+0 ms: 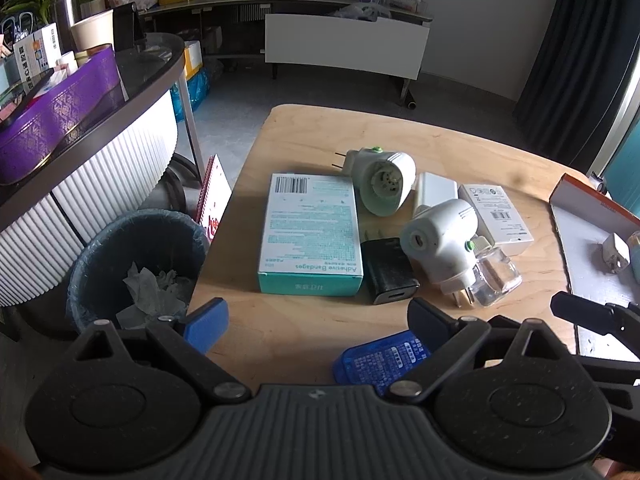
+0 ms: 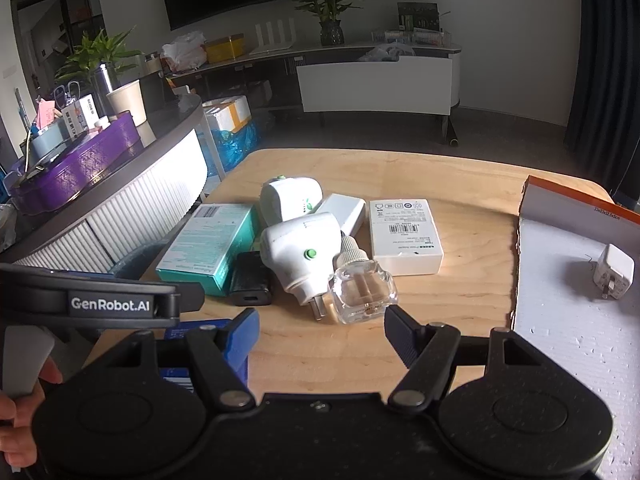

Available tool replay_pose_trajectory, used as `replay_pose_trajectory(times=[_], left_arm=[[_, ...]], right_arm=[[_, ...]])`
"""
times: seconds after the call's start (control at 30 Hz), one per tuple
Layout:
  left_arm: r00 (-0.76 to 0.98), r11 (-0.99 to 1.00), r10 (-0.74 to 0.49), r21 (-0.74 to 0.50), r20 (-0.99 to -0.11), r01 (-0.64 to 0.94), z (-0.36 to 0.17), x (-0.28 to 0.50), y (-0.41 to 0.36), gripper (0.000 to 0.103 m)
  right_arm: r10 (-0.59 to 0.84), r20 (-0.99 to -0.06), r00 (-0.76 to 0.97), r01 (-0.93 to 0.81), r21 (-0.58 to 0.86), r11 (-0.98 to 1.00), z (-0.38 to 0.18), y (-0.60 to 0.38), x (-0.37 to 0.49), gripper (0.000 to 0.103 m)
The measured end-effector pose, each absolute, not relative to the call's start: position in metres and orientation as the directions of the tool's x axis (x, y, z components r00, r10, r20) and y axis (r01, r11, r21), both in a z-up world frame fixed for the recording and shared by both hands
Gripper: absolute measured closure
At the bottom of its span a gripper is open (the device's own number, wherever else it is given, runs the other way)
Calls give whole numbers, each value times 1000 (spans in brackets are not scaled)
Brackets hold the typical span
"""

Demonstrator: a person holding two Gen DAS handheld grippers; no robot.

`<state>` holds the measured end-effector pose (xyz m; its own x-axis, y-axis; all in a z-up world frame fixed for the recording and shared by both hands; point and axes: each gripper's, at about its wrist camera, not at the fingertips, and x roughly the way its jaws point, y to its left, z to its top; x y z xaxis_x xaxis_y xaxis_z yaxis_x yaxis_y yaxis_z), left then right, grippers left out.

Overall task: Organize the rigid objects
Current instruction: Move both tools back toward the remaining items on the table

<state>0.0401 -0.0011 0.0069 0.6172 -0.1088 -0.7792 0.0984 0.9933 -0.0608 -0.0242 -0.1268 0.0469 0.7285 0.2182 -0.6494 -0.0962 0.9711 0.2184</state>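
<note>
Right hand-held gripper (image 2: 320, 334): fingers apart, nothing between, low over worktop (image 2: 460, 292), aimed at glass refill bottle (image 2: 362, 288) just ahead; likely next pick. Left hand-held gripper (image 1: 318, 320): fingers apart, empty, hovering near blue case (image 1: 380, 360). Clutter bunched mid-worktop: bandage box (image 1: 310, 236), black charger (image 1: 390, 276), two white plug-in units (image 1: 438, 240). Cardboard tray (image 2: 560, 320) at right holds white adapter (image 2: 614, 272); probably drop-off spot.

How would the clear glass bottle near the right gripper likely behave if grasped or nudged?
The glass bottle looks smooth, so probably slippery between pads. It lies tilted against the white plug-in unit, so a push would likely shift both. Being glass, probably fragile if dropped.
</note>
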Motion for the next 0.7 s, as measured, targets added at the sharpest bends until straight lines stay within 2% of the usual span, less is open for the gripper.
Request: replay_pose_trajectory(times=[0.7], left_arm=[[604,997,-74,-37,-794,75,-7,69,-4,3]], right_arm=[[214,-641,738,-62,250,966,35,-149,-1,21]])
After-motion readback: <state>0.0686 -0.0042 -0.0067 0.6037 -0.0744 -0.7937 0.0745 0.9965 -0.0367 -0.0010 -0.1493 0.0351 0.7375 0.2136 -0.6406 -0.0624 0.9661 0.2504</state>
